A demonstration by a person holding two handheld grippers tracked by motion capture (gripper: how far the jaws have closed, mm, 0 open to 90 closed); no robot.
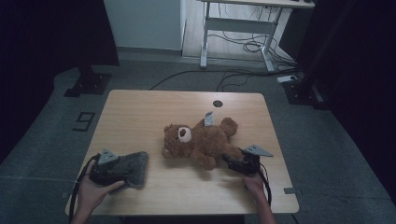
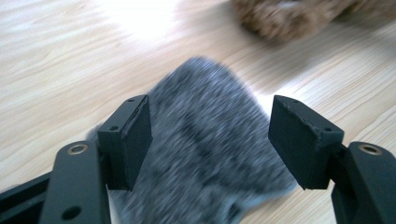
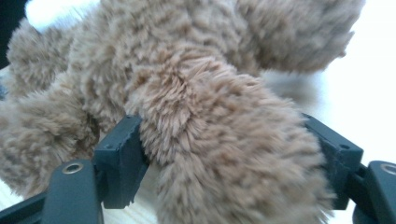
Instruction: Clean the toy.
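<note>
Two grippers in play, one per hand, both at the near edge of the table [image 1: 140, 112]. All places taken from the teddy bear [image 1: 201, 140].

Teddy bear: brown plush, lying on its back around mid-table, a little right of centre. Head pointing left in the high view, pale muzzle up, legs out to the right. Grey tag [image 1: 208, 118] sticking up on its far side. Small dark round hole [image 1: 217, 103] in the tabletop just beyond that tag.

Right gripper [image 3: 224, 140]: at the bear's near right corner, level with the tabletop, pointing in at one leg. Jaws set wide and closed around that leg. Fur against the inner face of the left pad, spilling over and hiding most of the right pad. Leg filling the whole gap between them. Right hand [image 1: 254, 182] behind the gripper, nearer the table edge than the bear.

Left gripper [image 2: 210, 123]: well to the left of the bear and nearer the table edge, apart from it. Jaws spread wide, nothing pinched. Grey furry cloth [image 1: 133, 169] lying flat on the wood under and ahead of the jaws, clear of both pads in the left gripper view. Cloth's far corner pointing toward the bear's head, with bare wood between the two. Cloth blurred in that view, texture not readable. Left hand [image 1: 93, 191] gripping the tool body from the near side.
</note>
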